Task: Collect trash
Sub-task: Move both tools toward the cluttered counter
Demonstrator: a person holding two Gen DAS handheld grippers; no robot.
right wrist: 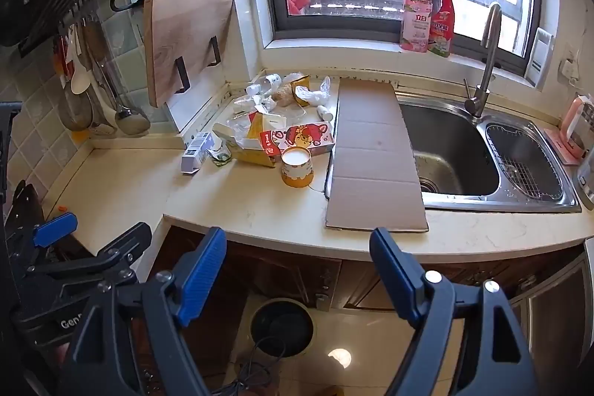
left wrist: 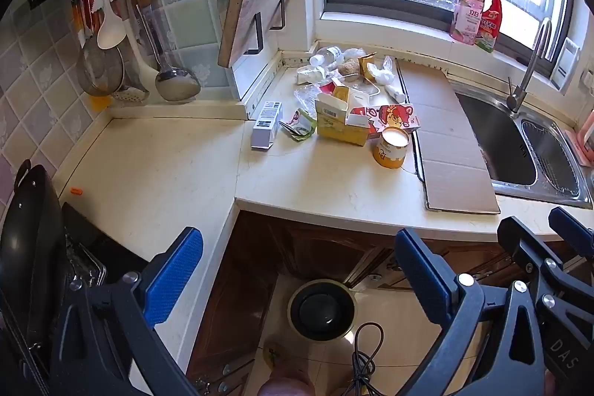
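Left gripper (left wrist: 297,270): spread wide, nothing between its fingers.
Right gripper (right wrist: 297,266): spread wide, likewise holding nothing.
Trash: heap of cartons and wrappers (left wrist: 345,95) on the cream stone bench (left wrist: 156,166), in the window corner.
Bin: round black bin (left wrist: 322,310) on the floor below.

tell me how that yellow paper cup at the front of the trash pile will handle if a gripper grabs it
The yellow paper cup looks thin-walled, so it would probably crush under a firm squeeze. It seems to be empty, so likely light and easily knocked over. Standing upright now, it could roll once tipped.
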